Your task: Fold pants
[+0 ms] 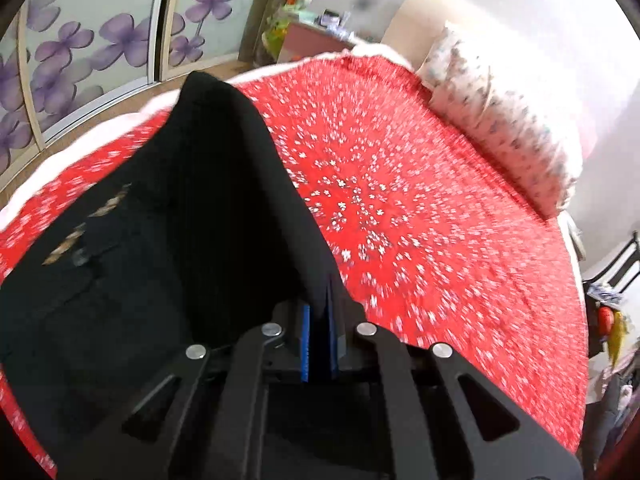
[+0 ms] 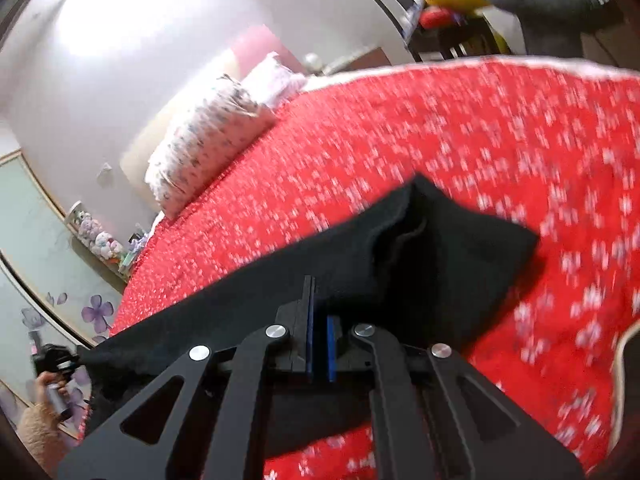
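Seemingly lifted, black pants (image 1: 168, 240) hang pinched in both tongs.

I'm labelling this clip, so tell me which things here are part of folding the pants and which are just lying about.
Part of the job:
black pants
left tongs, shut on the pants
right tongs, shut on the pants
red floral bedspread, the folding surface

Just lying about:
patterned pillows
plush toys
dark chair
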A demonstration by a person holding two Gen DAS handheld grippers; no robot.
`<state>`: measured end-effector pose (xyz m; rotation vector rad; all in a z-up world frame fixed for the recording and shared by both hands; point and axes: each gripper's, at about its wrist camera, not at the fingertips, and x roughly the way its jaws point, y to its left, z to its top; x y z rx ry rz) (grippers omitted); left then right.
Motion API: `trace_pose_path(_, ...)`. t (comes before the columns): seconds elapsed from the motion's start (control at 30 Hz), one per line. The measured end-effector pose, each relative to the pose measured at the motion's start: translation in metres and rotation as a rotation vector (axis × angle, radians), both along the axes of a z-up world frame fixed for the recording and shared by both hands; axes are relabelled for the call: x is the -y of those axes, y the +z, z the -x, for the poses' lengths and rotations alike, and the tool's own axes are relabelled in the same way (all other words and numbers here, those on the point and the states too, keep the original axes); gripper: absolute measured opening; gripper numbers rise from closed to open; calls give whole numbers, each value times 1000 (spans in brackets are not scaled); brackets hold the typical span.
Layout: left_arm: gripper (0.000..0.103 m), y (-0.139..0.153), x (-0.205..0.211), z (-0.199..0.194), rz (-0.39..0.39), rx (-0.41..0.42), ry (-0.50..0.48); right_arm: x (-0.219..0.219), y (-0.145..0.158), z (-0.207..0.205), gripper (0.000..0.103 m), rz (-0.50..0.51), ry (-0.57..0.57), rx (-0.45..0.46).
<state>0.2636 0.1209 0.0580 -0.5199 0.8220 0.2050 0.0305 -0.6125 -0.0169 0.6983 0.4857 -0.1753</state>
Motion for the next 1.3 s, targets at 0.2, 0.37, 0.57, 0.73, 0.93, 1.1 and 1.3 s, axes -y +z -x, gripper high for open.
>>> trace_pose_path(0.2, 7, 24, 3, 114, -44, 137, 27, 27, -3, -2, 5, -45, -23, 34)
trace_pose_path(0.37, 7, -15, 13, 186, -26, 119, 105, 53, -4, 15, 5, -148, -71, 108)
trace_pose_path(0.57, 9, -68, 13, 210, 38, 41, 160, 58, -8, 19, 5, -165, -98, 78)
trace_pose_path(0.73, 22, -65, -3, 207, 108, 42, 164, 62, -13, 19, 5, -182, -99, 59)
trace_pose_path(0.93, 35, -65, -54, 197, 229, 42, 262, 63, -14, 21, 5, -180, -94, 62)
trace_pose_path(1.1, 36, -75, -91, 178, 348, -6, 311, 66, -16, 19, 5, -190, -92, 57)
trace_pose_path(1.3, 11, -63, -97, 183, 274, 8, 334, 67, -16, 15, 5, -201, -83, 64)
